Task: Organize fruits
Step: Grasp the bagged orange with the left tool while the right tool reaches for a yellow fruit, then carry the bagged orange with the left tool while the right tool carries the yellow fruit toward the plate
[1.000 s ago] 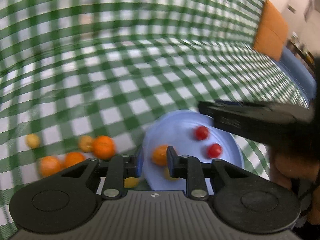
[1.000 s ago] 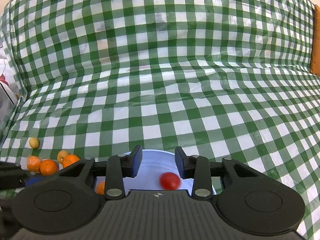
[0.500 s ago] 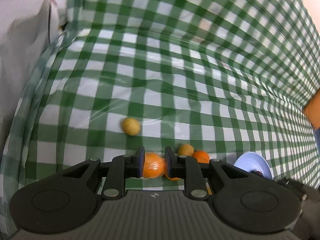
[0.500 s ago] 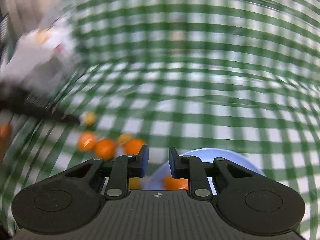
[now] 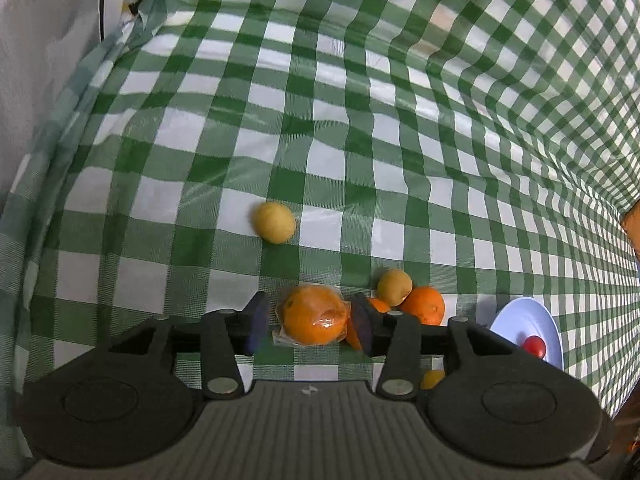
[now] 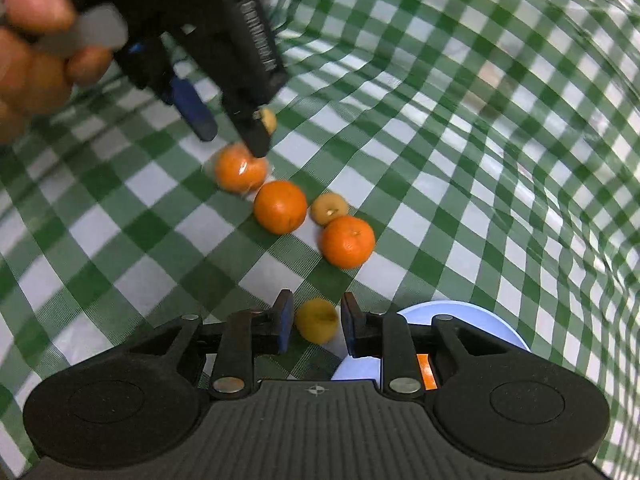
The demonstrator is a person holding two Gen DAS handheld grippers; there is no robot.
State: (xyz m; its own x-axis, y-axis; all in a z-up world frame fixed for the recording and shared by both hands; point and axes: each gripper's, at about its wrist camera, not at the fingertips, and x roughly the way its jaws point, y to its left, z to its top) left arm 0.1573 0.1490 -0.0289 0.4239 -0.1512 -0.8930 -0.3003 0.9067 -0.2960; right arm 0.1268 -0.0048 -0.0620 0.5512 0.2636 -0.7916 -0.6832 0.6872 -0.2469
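Observation:
My left gripper (image 5: 308,322) is open around a plastic-wrapped orange (image 5: 313,314) on the checked cloth; it also shows in the right wrist view (image 6: 239,168) under the left gripper (image 6: 232,136). Two more oranges (image 6: 280,207) (image 6: 348,241) and a small yellow fruit (image 6: 329,209) lie beside it. My right gripper (image 6: 314,326) is open around a small yellow fruit (image 6: 317,319) at the edge of the blue plate (image 6: 472,320). The plate (image 5: 524,328) holds a red tomato (image 5: 534,346).
Another yellow fruit (image 5: 274,222) lies alone further back on the green checked tablecloth (image 5: 360,120). White fabric (image 5: 44,40) hangs at the left edge. An orange cushion (image 5: 632,224) shows at the right edge.
Both grippers swung left from the plate to the loose fruit. My left gripper has opened wider around the wrapped orange. My right gripper now straddles a yellow fruit.

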